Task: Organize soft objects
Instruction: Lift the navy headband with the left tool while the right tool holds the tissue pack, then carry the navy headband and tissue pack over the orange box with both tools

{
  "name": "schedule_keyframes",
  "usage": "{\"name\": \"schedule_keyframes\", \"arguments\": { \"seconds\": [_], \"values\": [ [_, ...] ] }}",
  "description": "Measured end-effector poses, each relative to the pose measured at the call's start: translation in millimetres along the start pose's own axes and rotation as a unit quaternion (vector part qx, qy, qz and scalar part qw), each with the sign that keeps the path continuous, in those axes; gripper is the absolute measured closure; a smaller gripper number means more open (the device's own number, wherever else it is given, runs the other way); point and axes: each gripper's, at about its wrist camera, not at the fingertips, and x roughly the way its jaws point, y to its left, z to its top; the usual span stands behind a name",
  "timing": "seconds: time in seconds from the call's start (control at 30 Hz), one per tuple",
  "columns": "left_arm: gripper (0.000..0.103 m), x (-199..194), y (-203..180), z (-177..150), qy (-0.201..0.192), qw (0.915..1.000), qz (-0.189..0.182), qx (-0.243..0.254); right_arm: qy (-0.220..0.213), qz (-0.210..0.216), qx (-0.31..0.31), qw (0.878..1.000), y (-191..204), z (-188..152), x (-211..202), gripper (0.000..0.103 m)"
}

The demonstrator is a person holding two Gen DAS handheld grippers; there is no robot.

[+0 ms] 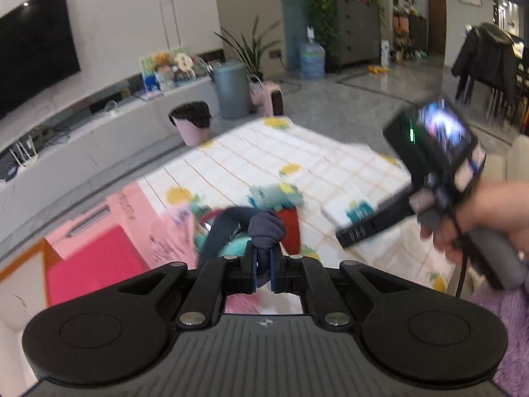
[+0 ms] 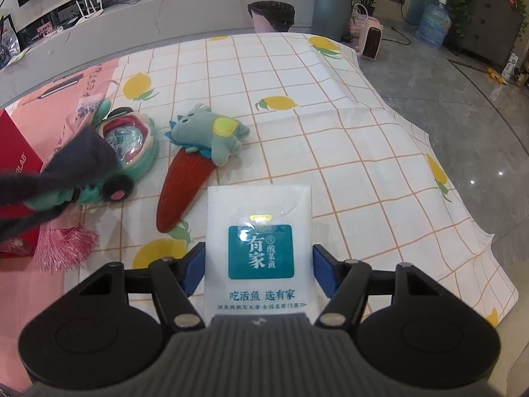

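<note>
Lemon-print cloth (image 2: 330, 125) covers the table as my left gripper (image 1: 263, 266) pinches a dark fabric piece (image 1: 266, 228), lifted above the teal plush toy (image 2: 208, 132); my right gripper (image 2: 258, 264) clamps a white tissue packet (image 2: 259, 248) by its sides.

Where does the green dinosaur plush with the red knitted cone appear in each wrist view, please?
Left wrist view: the dinosaur plush is blurred, at centre, just beyond the dark cloth.
Right wrist view: the same plush lies left of centre on the lemon-print cloth, its cone pointing toward the camera.
Shared landmark: the pink bin beyond the table.
</note>
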Motion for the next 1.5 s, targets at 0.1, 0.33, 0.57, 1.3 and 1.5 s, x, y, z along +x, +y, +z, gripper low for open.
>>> {"name": "schedule_keyframes", "arguments": {
  "seconds": [0.1,0.33,0.57,1.3,1.5],
  "values": [
    [0.096,-13.3,9.2,11.3,-0.019,0.9997,0.004,-0.016,0.003,0.001,-0.012,1.000,4.1,-0.2,0.7,0.036],
    [0.096,-30.8,25.4,32.5,-0.057,0.9967,0.007,-0.058,0.006,0.010,-0.025,1.000,10.7,-1.7,0.2,0.036],
    [0.096,-34.4,32.3,35.9,-0.034,0.9969,-0.007,-0.071,0.001,0.024,-0.021,0.999,15.0,-1.8,-5.3,0.037],
    [0.096,-131.2,84.8,19.5,-0.073,0.9890,0.116,-0.056,-0.135,0.108,-0.110,0.979,129.9,28.5,-146.2,0.036],
    [0.096,-166.0,109.8,11.6,-0.087,0.9795,0.166,-0.075,-0.184,0.189,-0.158,0.951,191.6,32.1,-208.8,0.036]
  ]
}}
